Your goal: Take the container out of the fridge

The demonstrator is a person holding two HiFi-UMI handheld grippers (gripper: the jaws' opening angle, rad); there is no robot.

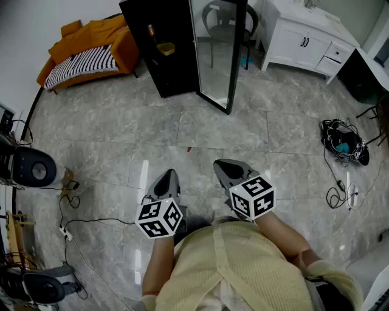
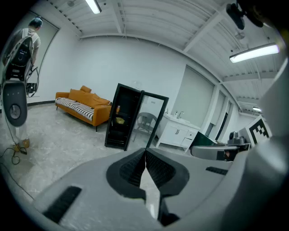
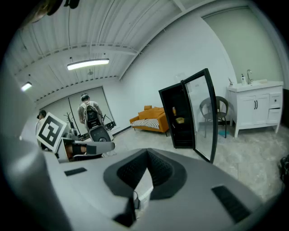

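A black fridge (image 1: 158, 42) stands across the room with its glass door (image 1: 217, 51) swung open. A yellow container (image 1: 165, 48) sits on a shelf inside, with a bottle (image 1: 151, 31) just above it. The same fridge (image 2: 123, 118) and container (image 2: 119, 120) show far off in the left gripper view, and the fridge (image 3: 177, 118) and container (image 3: 180, 120) also appear in the right gripper view. My left gripper (image 1: 165, 177) and right gripper (image 1: 223, 166) hover side by side over the floor, well short of the fridge. Both are shut with nothing between the jaws.
An orange sofa (image 1: 85, 51) with a striped cushion stands left of the fridge. A white cabinet (image 1: 304, 37) and a chair (image 1: 230, 18) stand to its right. Cables and a bag (image 1: 343, 146) lie on the floor at right. Camera stands (image 1: 30, 167) and cords sit at left.
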